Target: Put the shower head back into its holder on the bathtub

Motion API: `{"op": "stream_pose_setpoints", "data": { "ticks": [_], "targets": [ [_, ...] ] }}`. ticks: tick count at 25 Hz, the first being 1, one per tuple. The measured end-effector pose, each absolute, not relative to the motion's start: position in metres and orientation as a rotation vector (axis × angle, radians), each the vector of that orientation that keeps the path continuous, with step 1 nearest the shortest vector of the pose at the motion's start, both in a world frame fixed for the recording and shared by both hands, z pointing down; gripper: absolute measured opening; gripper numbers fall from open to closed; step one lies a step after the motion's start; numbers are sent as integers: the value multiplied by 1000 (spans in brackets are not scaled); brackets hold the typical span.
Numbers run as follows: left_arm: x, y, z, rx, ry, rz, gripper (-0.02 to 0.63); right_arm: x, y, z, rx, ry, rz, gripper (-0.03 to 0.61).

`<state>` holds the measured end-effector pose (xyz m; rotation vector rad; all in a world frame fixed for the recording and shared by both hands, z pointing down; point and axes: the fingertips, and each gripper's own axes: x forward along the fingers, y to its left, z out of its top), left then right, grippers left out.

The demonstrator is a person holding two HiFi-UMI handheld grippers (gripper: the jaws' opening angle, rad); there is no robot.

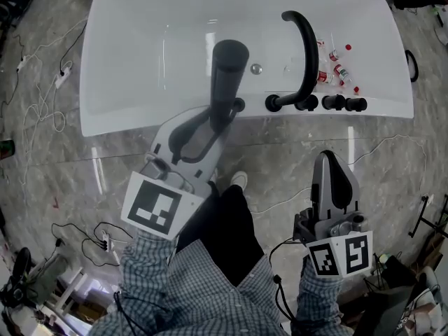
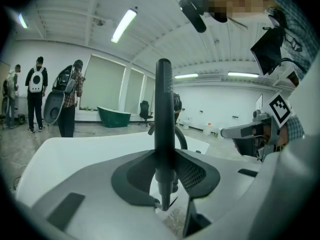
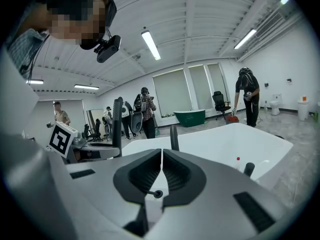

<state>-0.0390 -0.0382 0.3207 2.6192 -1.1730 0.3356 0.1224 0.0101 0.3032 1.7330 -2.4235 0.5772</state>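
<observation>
The black shower head (image 1: 227,75) stands upright over the near rim of the white bathtub (image 1: 140,110). My left gripper (image 1: 210,128) is shut on its handle; in the left gripper view the shower head (image 2: 164,119) rises straight up between the dark pads of the left gripper (image 2: 165,171). A small black holder fitting (image 1: 239,105) sits on the rim just right of the handle. My right gripper (image 1: 333,177) hangs over the floor in front of the tub, shut with nothing in it. In the right gripper view the jaws of the right gripper (image 3: 161,159) meet.
A black arched faucet (image 1: 306,47) and a row of black knobs (image 1: 334,103) stand on the rim to the right. Small red-capped bottles (image 1: 336,65) lie inside the tub. Cables (image 1: 42,110) trail over the marble floor. People (image 2: 67,104) stand far behind.
</observation>
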Motion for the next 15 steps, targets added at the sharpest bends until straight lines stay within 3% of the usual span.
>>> {"op": "stream_pose_setpoints", "data": {
  "ticks": [15],
  "targets": [
    [-35,-56,362,2603,-1199,356,123,128,6,340,1729,-2394,620,21]
  ]
}}
